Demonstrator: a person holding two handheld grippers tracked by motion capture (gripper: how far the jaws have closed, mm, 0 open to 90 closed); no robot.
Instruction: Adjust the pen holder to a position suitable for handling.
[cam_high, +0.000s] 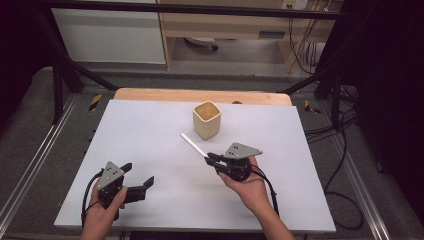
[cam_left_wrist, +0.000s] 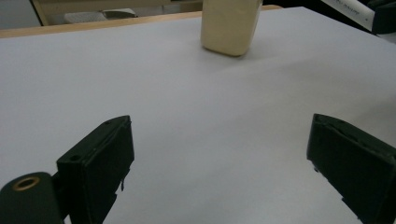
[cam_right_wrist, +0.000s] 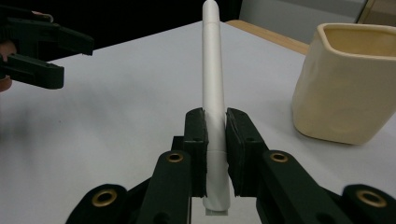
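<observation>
A: Left gripper (cam_high: 134, 180) near-left over the table (cam_high: 150, 130), fingers (cam_left_wrist: 100, 161) spread wide, nothing between them. Leave it parked.

B: Right gripper (cam_high: 212, 159)?

A: Fingers clamped on the white pen (cam_right_wrist: 212, 88) near its butt end, tip aimed far-left, just near of the cream cup (cam_high: 207, 119). My guess: pen goes in the cup. Lift, tilt tip down, centre over the mouth, then release.

B: Blind spots?

A: Cup inside unclear from high view. Pen's butt cut off between the fingers. Pen height above table hard to judge.
</observation>
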